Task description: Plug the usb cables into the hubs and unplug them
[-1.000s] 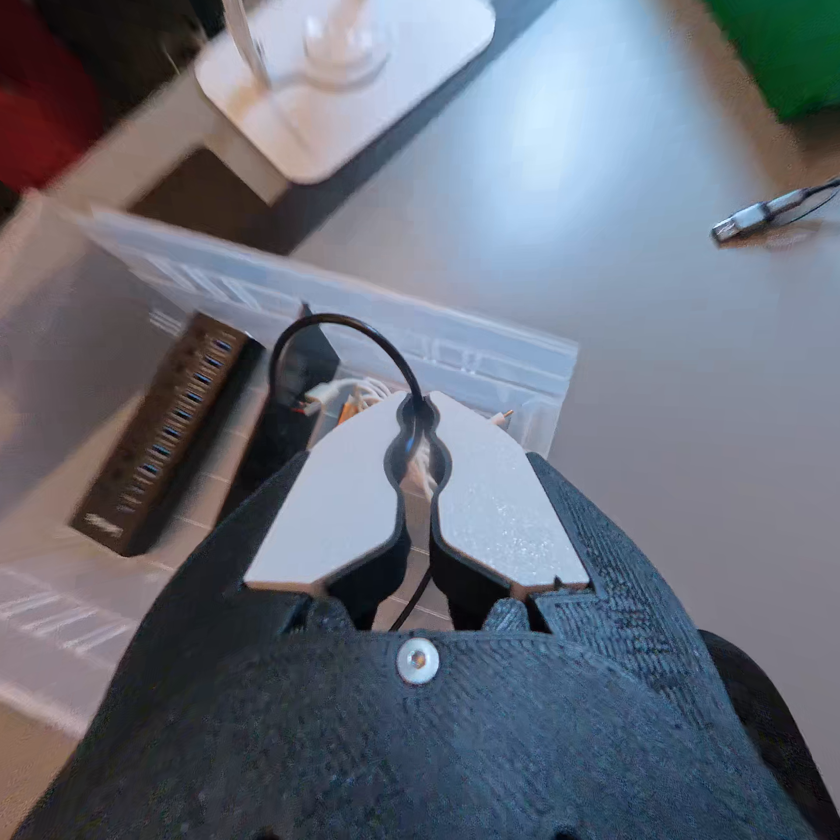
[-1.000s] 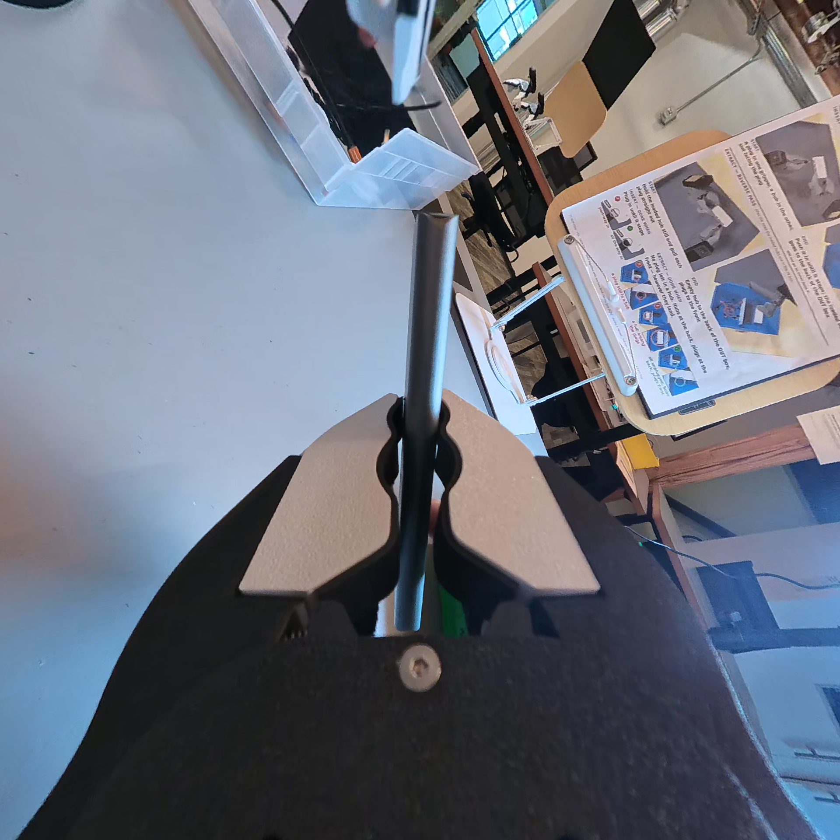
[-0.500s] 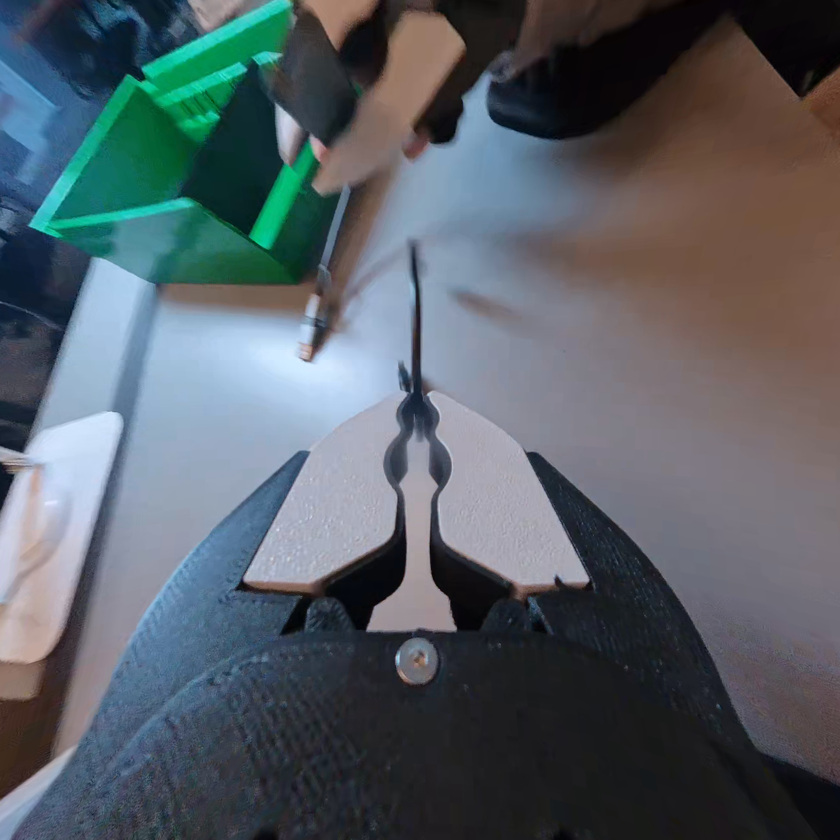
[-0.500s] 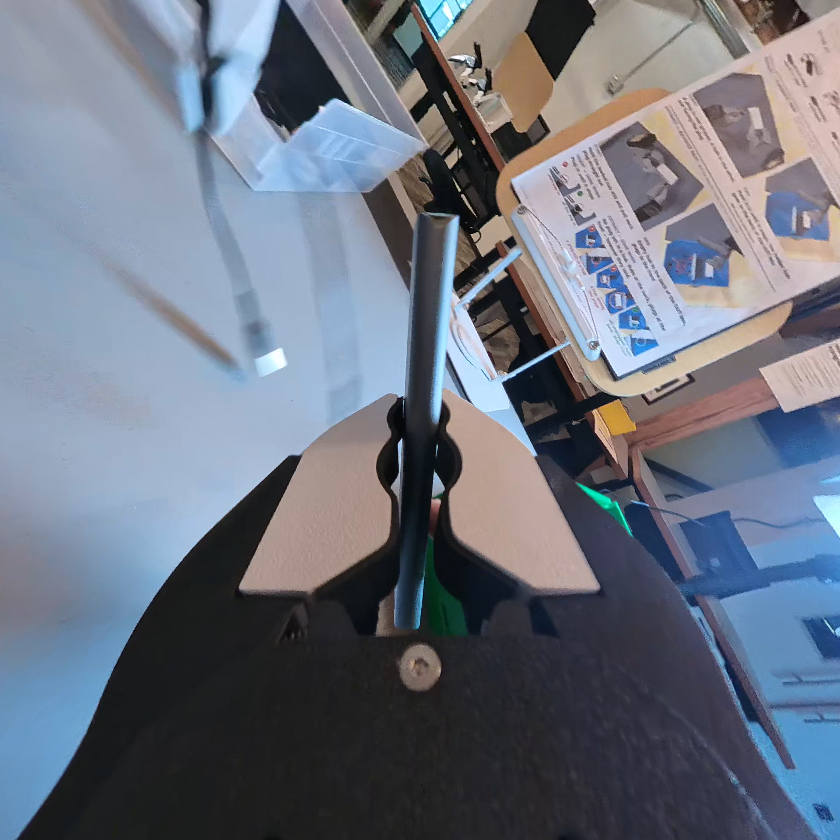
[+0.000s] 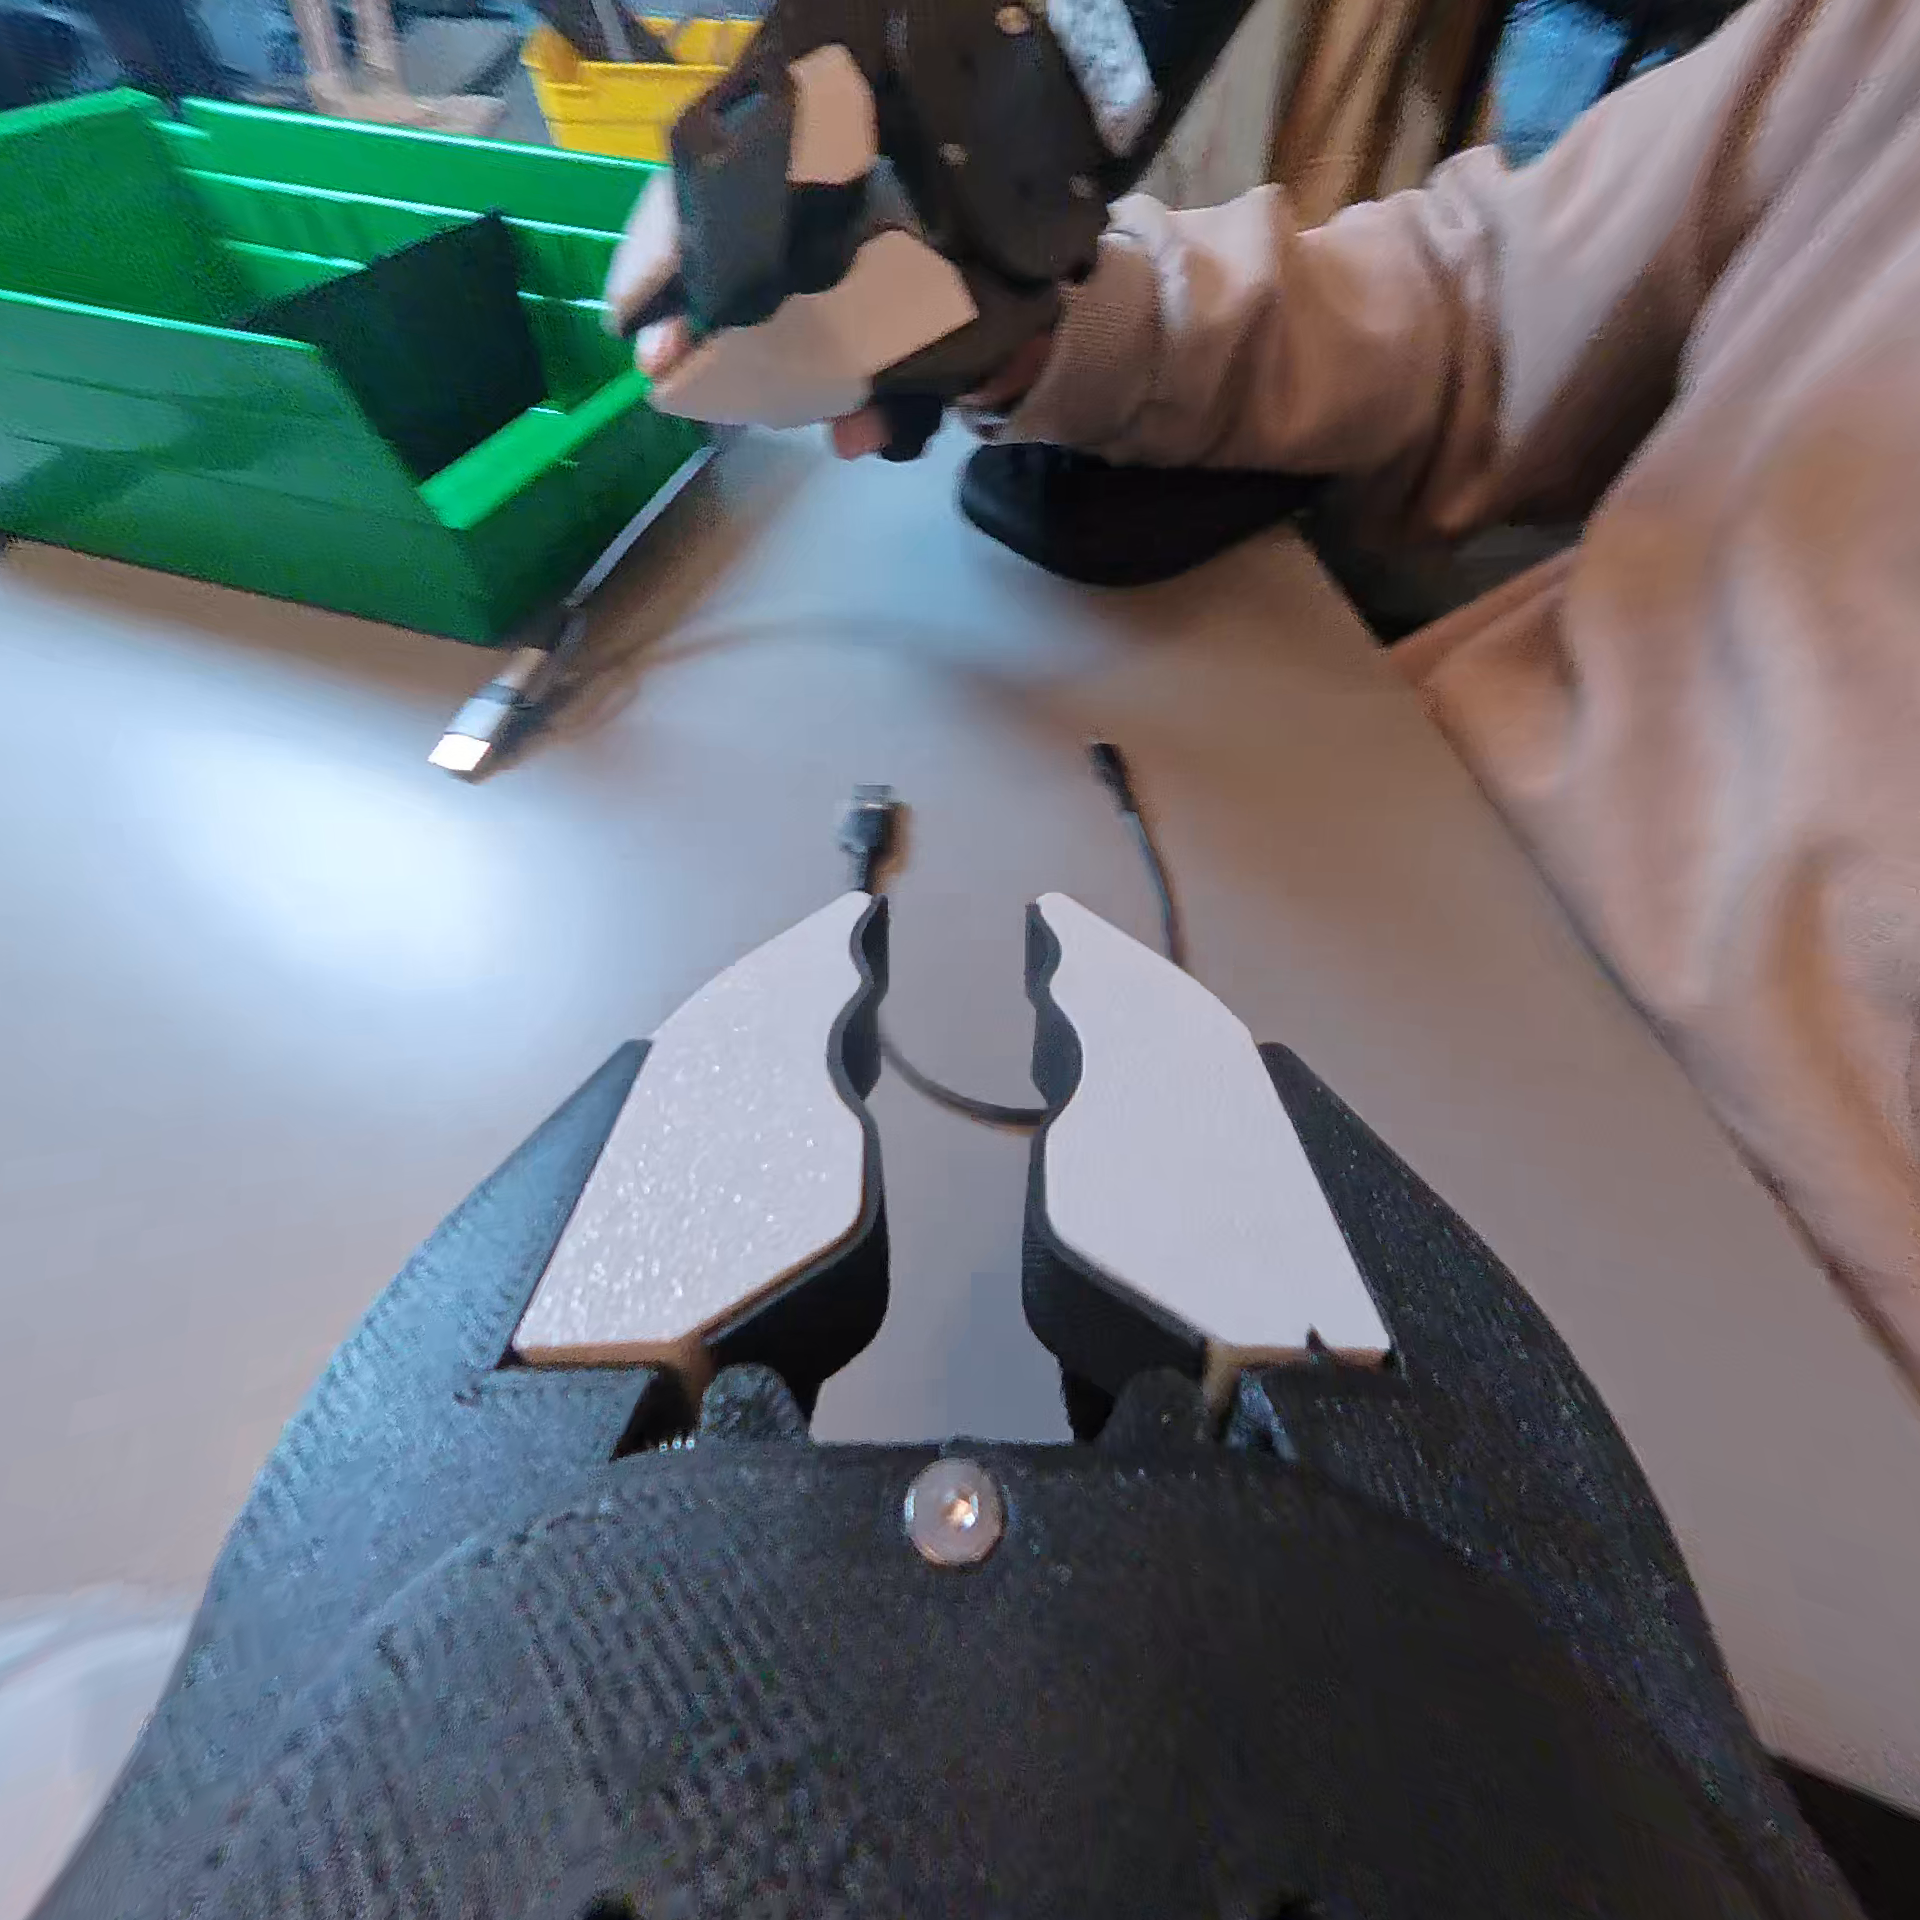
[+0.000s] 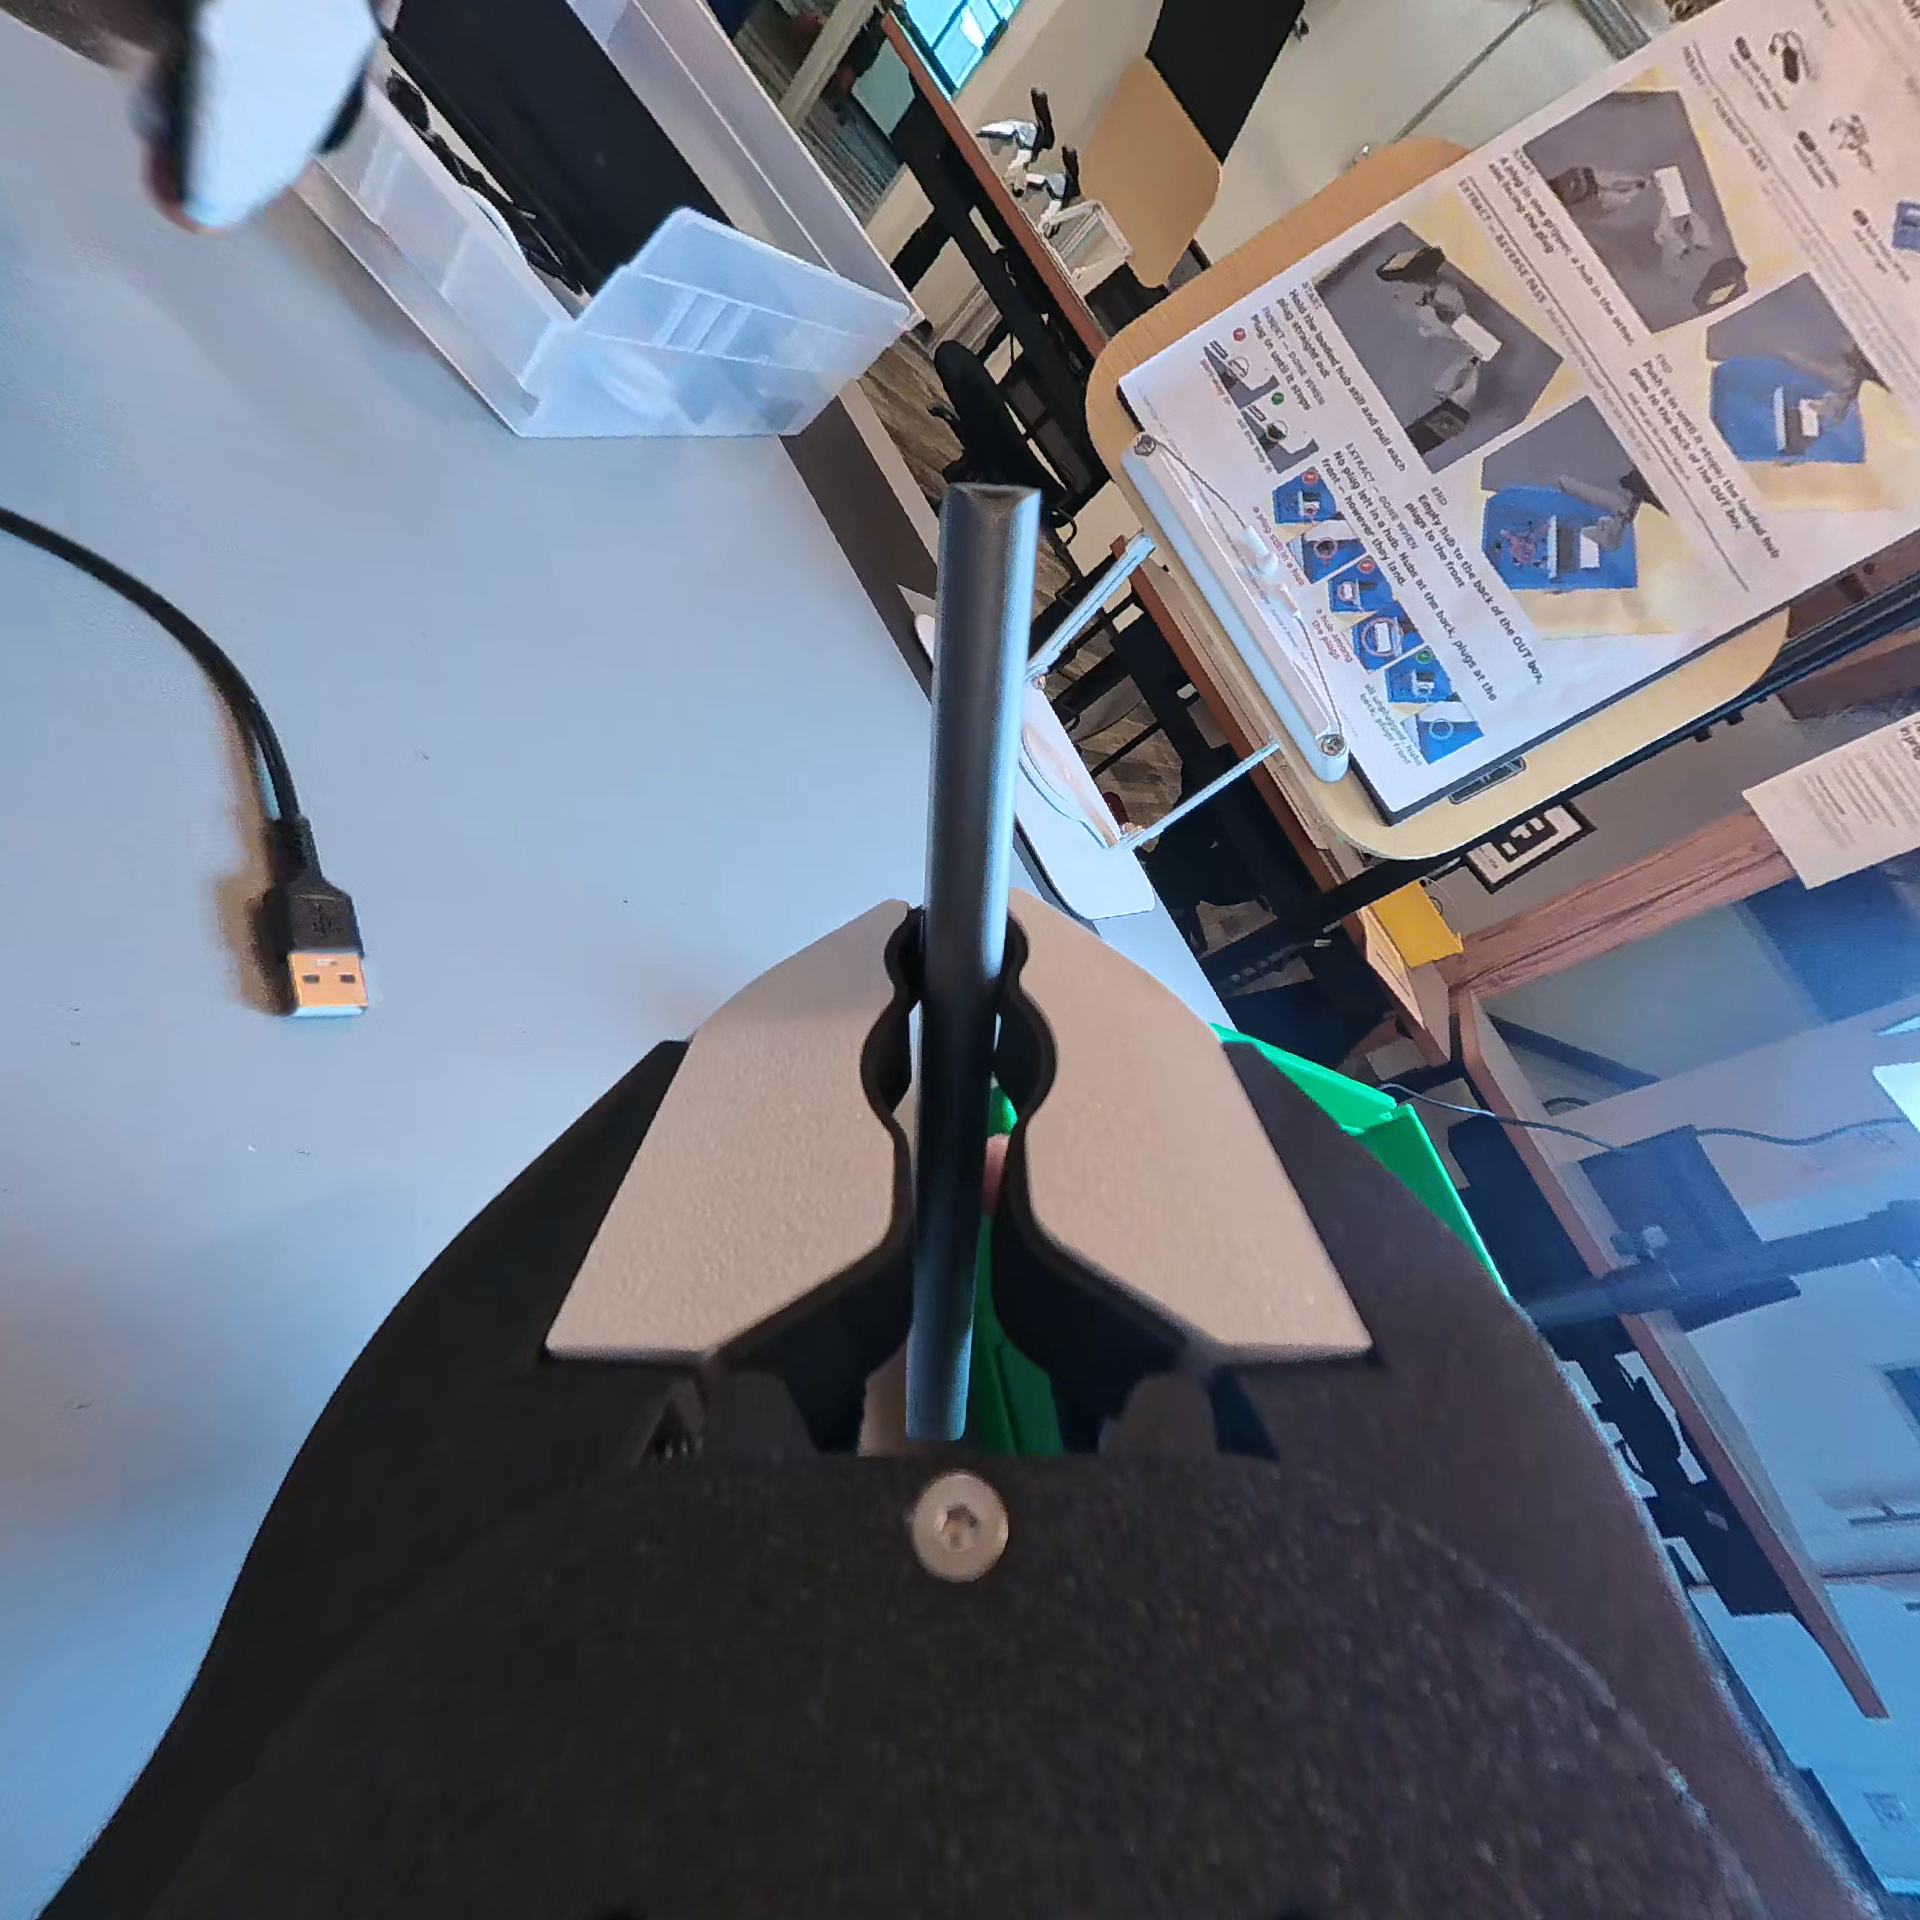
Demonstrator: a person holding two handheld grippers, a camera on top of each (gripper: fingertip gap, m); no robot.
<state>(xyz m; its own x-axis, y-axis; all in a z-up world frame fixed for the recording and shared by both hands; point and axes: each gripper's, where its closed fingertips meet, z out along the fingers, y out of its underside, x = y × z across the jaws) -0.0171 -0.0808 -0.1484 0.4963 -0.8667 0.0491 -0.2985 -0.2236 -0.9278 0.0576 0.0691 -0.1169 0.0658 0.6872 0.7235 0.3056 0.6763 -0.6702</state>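
Observation:
My left gripper (image 5: 956, 914) is open and empty, low over the table. A black USB cable (image 5: 868, 826) lies on the table under and ahead of its fingertips, touching neither; its plug also shows in the right wrist view (image 6: 317, 945). My right gripper (image 6: 961, 935) is shut on a slim dark hub (image 6: 977, 675), seen edge-on and sticking out past the fingertips. In the left wrist view the right gripper (image 5: 727, 281) is held up by a hand over the green bin (image 5: 260, 447), with the hub (image 5: 727, 197) in it. A second cable with a silver plug (image 5: 483, 727) lies beside the bin.
A clear plastic box (image 6: 675, 343) stands at the table's far edge, with the left gripper (image 6: 249, 94) above it. A person's sleeve (image 5: 1662, 623) fills the right of the left wrist view. An instruction board (image 6: 1507, 468) on a white stand (image 6: 1081, 862) is beyond the table edge. Spacing between my two grippers at the tips: around 15 centimetres.
My left gripper swung from the clear box to the table near the green bin, then opened and let go of the black cable, which now lies on the table. My right gripper kept its hold on the hub.

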